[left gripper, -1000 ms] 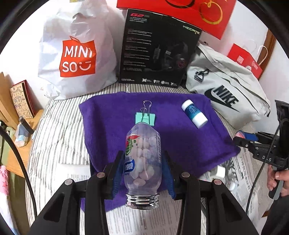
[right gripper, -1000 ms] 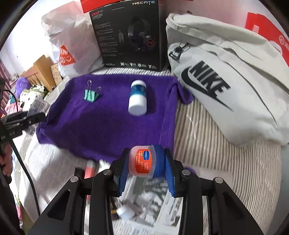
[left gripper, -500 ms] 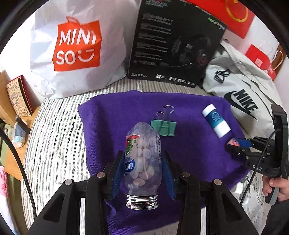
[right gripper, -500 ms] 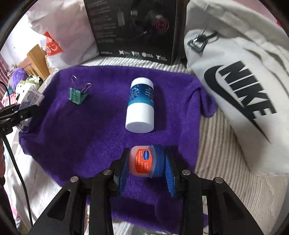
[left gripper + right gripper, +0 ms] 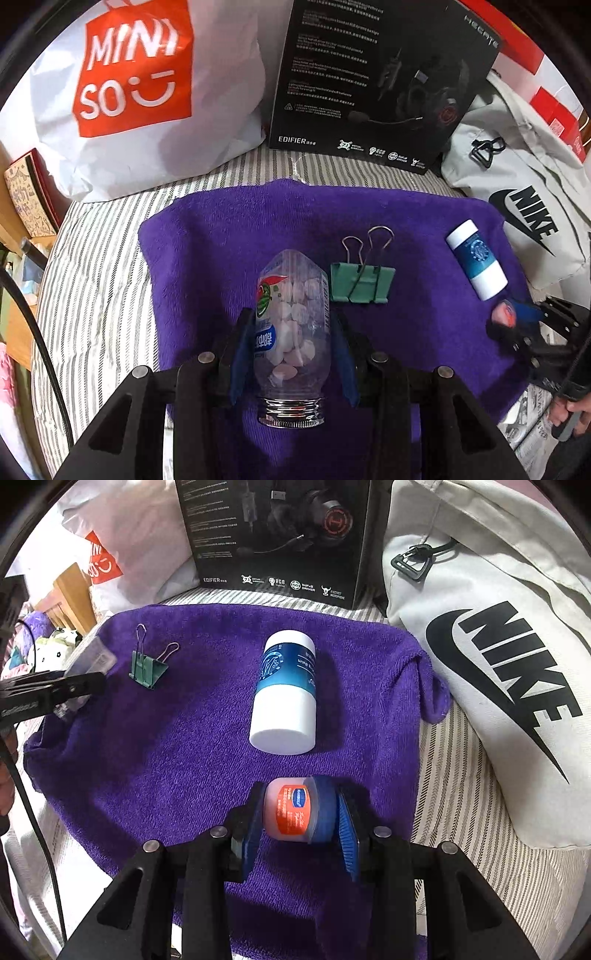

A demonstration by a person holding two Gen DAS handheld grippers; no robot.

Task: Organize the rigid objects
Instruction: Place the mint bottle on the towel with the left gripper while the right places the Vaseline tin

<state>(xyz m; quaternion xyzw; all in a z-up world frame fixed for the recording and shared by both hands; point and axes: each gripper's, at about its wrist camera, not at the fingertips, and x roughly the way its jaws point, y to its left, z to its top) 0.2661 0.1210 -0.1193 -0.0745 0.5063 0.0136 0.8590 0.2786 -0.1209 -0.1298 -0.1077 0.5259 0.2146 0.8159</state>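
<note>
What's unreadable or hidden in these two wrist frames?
- Clear plastic candy bottle, left wrist view: the cap end runs down between the black arms of the left claw; the label text is too small to read.
- Small orange-labelled jar with a blue lid, right wrist view: the right claw is opening around it and covers both its sides; whether it rests on the purple towel cannot be told.
- Black headset box, both views: its top is cut off by the frame edge.
</note>
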